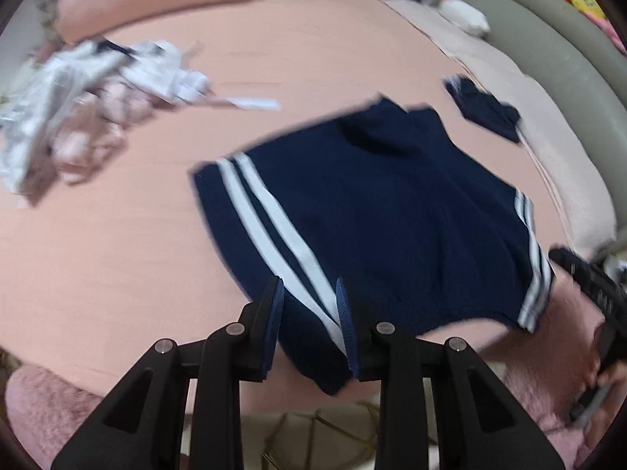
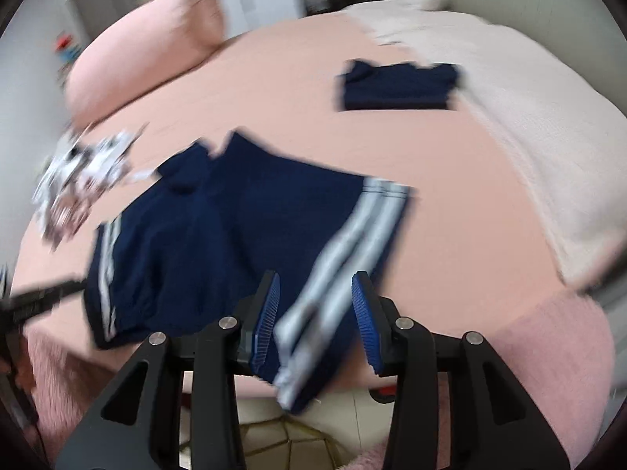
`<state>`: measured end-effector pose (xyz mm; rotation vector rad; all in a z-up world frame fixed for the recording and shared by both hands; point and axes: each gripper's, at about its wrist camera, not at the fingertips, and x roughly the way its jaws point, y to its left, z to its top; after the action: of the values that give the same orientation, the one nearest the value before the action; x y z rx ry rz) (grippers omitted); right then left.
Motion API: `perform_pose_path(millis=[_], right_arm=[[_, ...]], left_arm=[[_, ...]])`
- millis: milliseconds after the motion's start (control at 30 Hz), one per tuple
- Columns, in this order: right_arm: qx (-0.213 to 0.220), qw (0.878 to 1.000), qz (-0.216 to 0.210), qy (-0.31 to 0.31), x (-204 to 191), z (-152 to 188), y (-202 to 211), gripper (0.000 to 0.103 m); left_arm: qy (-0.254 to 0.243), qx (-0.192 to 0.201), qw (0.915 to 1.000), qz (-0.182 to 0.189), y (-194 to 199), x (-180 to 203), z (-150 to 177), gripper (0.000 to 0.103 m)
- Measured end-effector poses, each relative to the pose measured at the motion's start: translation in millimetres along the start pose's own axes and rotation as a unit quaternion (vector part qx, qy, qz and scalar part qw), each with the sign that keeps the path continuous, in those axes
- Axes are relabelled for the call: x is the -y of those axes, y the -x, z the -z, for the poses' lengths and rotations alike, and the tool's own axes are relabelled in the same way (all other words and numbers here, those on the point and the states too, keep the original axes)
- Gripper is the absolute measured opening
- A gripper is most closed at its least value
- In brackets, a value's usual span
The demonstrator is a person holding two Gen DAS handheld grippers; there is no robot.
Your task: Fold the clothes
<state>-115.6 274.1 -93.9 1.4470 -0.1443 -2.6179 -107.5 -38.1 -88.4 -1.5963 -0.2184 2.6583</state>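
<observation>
Navy shorts with white side stripes (image 1: 372, 211) lie spread flat on the pink bed, their waistband at the near edge; they also show in the right wrist view (image 2: 235, 235). My left gripper (image 1: 309, 290) is open, its jaws on either side of the left striped side near the waistband. My right gripper (image 2: 315, 286) is open over the right striped side, whose corner hangs past the bed edge. The right gripper shows at the right edge of the left wrist view (image 1: 595, 293). Both views are motion-blurred.
A folded navy garment (image 2: 395, 86) lies further back, also in the left wrist view (image 1: 486, 111). A heap of white and pink clothes (image 1: 78, 105) sits at the left. A pink pillow (image 2: 149, 51) and a pale blanket (image 2: 529, 117) border the bed. Floor shows below the edge.
</observation>
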Motion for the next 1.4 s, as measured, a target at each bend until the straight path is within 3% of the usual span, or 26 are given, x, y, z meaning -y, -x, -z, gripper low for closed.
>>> perform_pose_path(millis=[67, 133, 233, 300, 400, 500, 600, 633, 700, 800, 867, 933, 1033, 1200, 1367, 1400], right_arm=[[-0.018, 0.999, -0.017, 0.036, -17, -1, -12, 0.039], [-0.039, 0.998, -0.012, 0.053, -23, 2, -24, 0.039], [-0.071, 0.995, -0.004, 0.077, -32, 7, -43, 0.039], [-0.092, 0.991, 0.001, 0.093, -38, 10, -55, 0.039], [-0.107, 0.989, -0.010, 0.097, -32, 15, -55, 0.037], [-0.093, 0.989, -0.041, 0.108, -40, 12, -44, 0.036], [-0.061, 0.988, -0.023, 0.139, -56, 4, -45, 0.036], [-0.065, 0.987, -0.015, 0.145, -60, 2, -52, 0.036], [-0.094, 0.985, -0.011, 0.146, -58, 4, -65, 0.036], [-0.123, 0.979, -0.024, 0.163, -56, 10, -66, 0.038], [-0.124, 0.972, -0.055, 0.192, -67, 3, -55, 0.038], [-0.097, 0.971, -0.079, 0.203, -81, -18, -44, 0.038], [-0.061, 0.975, -0.067, 0.201, -94, -56, -45, 0.038], [-0.036, 0.969, -0.017, 0.245, -120, -93, -85, 0.038], [-0.092, 0.970, -0.045, 0.219, -130, -114, -145, 0.038], [-0.107, 0.970, -0.043, 0.216, -128, -117, -159, 0.038]], left_arm=[[0.018, 0.009, 0.9997, 0.013, 1, -7, 0, 0.030], [0.021, -0.028, 0.9970, 0.069, -23, -2, 0, 0.030], [0.008, -0.084, 0.9952, 0.049, -52, -7, 12, 0.030], [0.025, -0.105, 0.9933, 0.043, -60, -22, 22, 0.030], [0.054, -0.098, 0.9920, 0.057, -52, -33, 27, 0.030], [0.027, -0.073, 0.9952, 0.060, -46, -19, 19, 0.030], [0.000, -0.048, 0.9969, 0.062, -39, -5, 11, 0.031], [-0.006, -0.059, 0.9965, 0.059, -44, -2, 9, 0.032], [-0.016, -0.132, 0.9911, 0.016, -64, -5, 14, 0.032], [-0.050, -0.151, 0.9868, 0.029, -55, -7, 12, 0.033], [-0.053, -0.124, 0.9896, 0.050, -44, -8, -6, 0.033], [-0.044, -0.088, 0.9929, 0.067, -39, -8, -26, 0.034], [-0.016, -0.039, 0.9970, 0.065, -51, -16, -54, 0.034], [0.032, -0.035, 0.9974, 0.053, -75, -41, -63, 0.034], [0.080, -0.035, 0.9956, 0.034, -95, -68, -66, 0.034], [0.090, -0.038, 0.9943, 0.045, -97, -74, -65, 0.034]])
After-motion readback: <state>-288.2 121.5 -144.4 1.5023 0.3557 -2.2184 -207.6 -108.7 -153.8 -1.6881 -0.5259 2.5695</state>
